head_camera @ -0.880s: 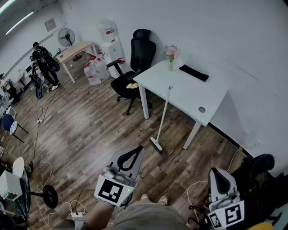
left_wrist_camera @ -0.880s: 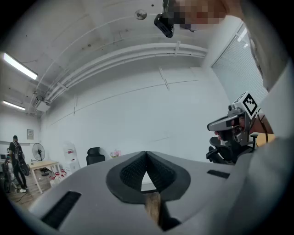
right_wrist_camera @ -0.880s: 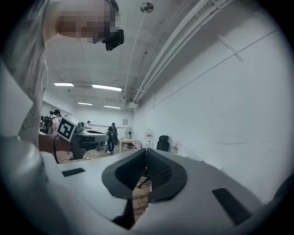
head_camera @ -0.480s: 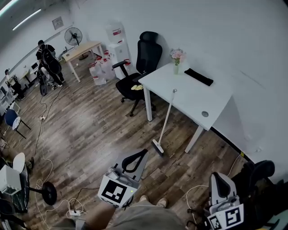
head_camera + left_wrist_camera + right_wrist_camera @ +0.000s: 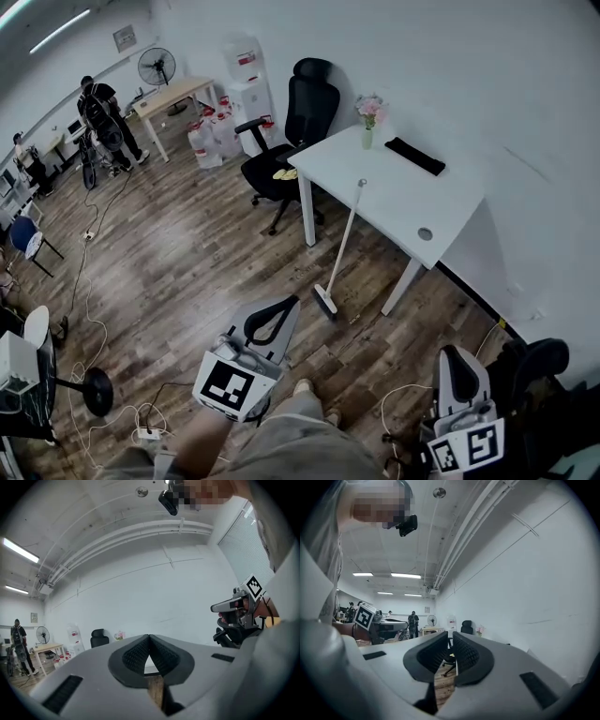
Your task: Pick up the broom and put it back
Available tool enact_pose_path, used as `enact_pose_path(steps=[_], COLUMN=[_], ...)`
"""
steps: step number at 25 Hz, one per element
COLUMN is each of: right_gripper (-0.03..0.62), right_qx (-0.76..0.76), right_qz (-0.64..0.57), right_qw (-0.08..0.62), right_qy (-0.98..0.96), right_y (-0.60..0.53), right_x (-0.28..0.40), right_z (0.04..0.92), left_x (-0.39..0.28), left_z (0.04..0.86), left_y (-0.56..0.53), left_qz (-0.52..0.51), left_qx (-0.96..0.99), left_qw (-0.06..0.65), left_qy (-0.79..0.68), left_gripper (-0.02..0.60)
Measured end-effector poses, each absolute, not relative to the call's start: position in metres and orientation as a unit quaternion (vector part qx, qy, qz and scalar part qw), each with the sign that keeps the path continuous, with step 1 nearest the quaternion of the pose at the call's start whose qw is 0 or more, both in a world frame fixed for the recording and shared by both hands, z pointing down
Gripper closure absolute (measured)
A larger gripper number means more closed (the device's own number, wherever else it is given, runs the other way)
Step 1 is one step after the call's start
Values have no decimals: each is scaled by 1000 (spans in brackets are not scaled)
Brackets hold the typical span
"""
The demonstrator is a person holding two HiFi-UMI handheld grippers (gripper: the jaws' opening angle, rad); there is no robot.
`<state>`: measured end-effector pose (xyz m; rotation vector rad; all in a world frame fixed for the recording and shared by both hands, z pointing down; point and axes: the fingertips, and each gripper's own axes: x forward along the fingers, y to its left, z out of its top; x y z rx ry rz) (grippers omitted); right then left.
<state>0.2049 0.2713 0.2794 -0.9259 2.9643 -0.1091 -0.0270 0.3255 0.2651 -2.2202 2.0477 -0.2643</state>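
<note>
A person [image 5: 98, 105] stands far left on the plank floor [image 5: 178, 272]. Our left gripper [image 5: 292, 304], jaws pinched together, holds nothing; the broom [image 5: 341, 242] leans on the white table [image 5: 398, 206], brush on the floor; our right gripper [image 5: 454, 354] is likewise closed, empty.

Wood-look plank floor [image 5: 187, 253], seemingly matt

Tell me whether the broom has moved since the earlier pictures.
No. The broom leans on the table's front edge as before, with its head at the same place on the floor in front of it. Only the camera shifted.
</note>
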Motion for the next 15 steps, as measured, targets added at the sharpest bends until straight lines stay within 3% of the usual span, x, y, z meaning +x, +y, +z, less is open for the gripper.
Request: enact_pose_path(steps=[1,4,7,15], right_gripper=[554,462,428,413], right_qx=[-296,-293,-292,-282], right_qz=[-36,-34,-32,-26], right_qw=[19,16,15,-2], right_qy=[954,955,956,959], right_y=[269,258,244,189], right_x=[203,195,187,148], right_z=[280,282,284,298], left_x=[-30,-40,-51,-87], left_z=[266,271,277,302], left_y=[324,319,312,258], left_qz=[-88,-91,-95,-105], left_qx=[-729,-721,-717,-714], left_qw=[53,46,43,39], left_qy=[677,685,689,691], left_gripper=[565,565,565,565])
